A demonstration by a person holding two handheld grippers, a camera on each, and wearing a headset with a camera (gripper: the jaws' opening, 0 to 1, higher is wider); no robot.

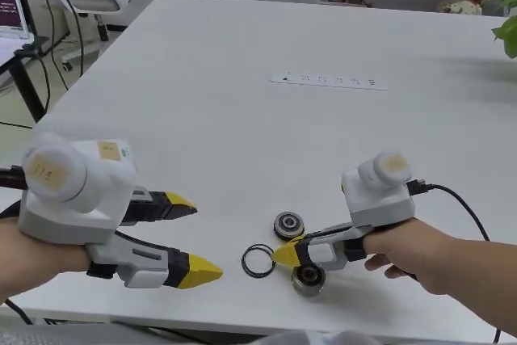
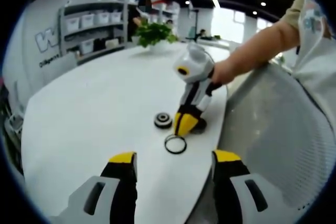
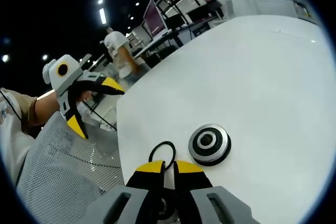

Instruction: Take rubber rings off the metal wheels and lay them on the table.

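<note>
Wht table (image 1: 242,135), shelves (image 2: 89,30) in bkgd

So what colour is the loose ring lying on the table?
Black. The rubber ring shows best in the head view against the white table.

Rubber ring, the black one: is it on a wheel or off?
Off. The rubber ring lies flat on the table, bare tabletop showing through its middle.
</note>
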